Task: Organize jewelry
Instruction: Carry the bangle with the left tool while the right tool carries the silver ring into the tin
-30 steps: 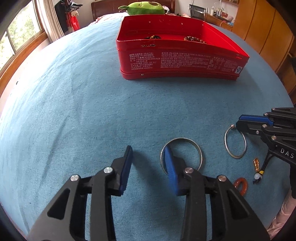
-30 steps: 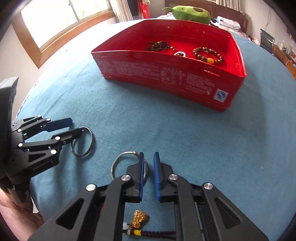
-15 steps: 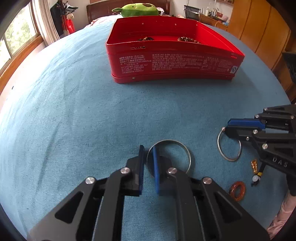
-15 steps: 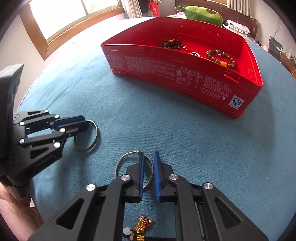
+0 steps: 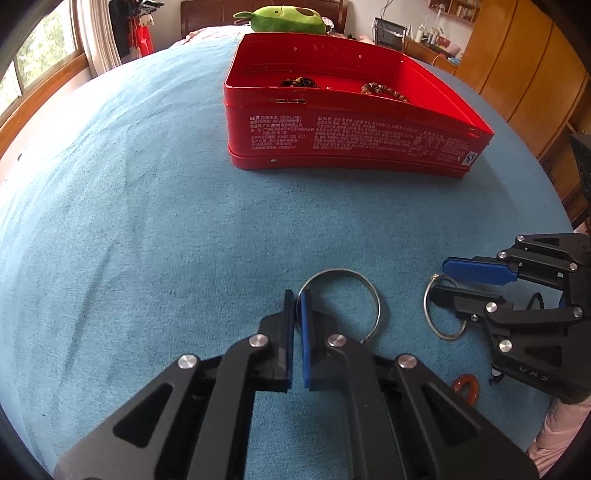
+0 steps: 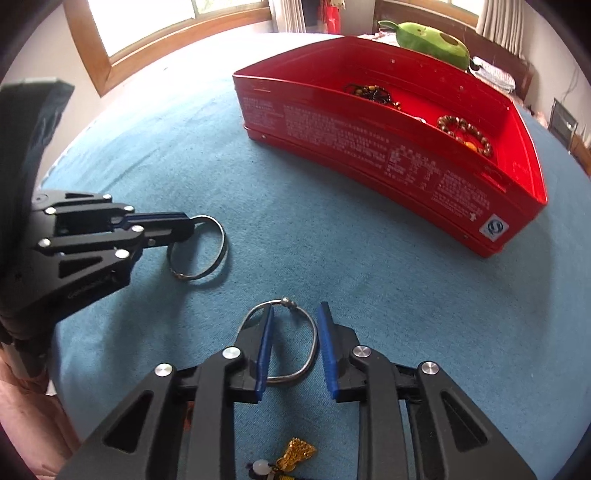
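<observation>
Two silver bangles lie on the blue cloth. My left gripper (image 5: 297, 295) is shut on the rim of the larger bangle (image 5: 364, 291); in the right wrist view this gripper (image 6: 186, 230) pinches that bangle (image 6: 216, 254). My right gripper (image 6: 294, 314) is open, its fingers straddling the smaller bangle (image 6: 306, 354) with a ball clasp; it shows from the side in the left wrist view (image 5: 441, 280) over that bangle (image 5: 430, 317). The red tin (image 5: 351, 136) stands beyond and holds bead bracelets (image 6: 465, 133).
A gold charm on a cord (image 6: 295, 452) lies near my right gripper's base. An orange ring (image 5: 466, 386) lies on the cloth at the right. A green plush (image 5: 288, 18) sits behind the tin. Wooden wardrobes stand at the right.
My left gripper closed onto the larger bangle's rim. My right gripper, which was shut on the smaller bangle, has opened around it. Both views have drawn nearer to the tin.
</observation>
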The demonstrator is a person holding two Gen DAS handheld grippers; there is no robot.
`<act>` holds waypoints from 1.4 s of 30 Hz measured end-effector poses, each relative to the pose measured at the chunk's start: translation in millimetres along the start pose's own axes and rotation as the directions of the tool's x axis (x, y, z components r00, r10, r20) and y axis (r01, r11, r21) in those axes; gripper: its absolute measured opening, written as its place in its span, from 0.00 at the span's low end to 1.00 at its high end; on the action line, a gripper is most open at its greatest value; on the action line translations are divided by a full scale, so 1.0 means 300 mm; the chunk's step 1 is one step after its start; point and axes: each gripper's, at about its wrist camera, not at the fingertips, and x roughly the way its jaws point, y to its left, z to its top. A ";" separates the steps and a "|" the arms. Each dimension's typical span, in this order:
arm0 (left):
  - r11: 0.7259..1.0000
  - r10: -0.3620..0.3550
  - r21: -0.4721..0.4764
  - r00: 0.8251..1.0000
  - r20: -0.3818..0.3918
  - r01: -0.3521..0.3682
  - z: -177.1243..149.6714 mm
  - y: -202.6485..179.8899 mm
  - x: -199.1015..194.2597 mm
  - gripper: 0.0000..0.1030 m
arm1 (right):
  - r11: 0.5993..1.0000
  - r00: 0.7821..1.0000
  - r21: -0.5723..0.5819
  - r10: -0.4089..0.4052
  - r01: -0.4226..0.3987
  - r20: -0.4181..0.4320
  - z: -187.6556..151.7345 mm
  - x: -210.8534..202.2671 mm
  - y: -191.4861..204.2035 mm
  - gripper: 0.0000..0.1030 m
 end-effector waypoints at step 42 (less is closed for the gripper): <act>0.999 -0.034 -0.019 0.998 0.053 0.035 0.041 0.037 -0.083 0.02 | 0.997 1.000 0.080 0.018 -0.017 -0.008 0.012 -0.037 -0.091 0.07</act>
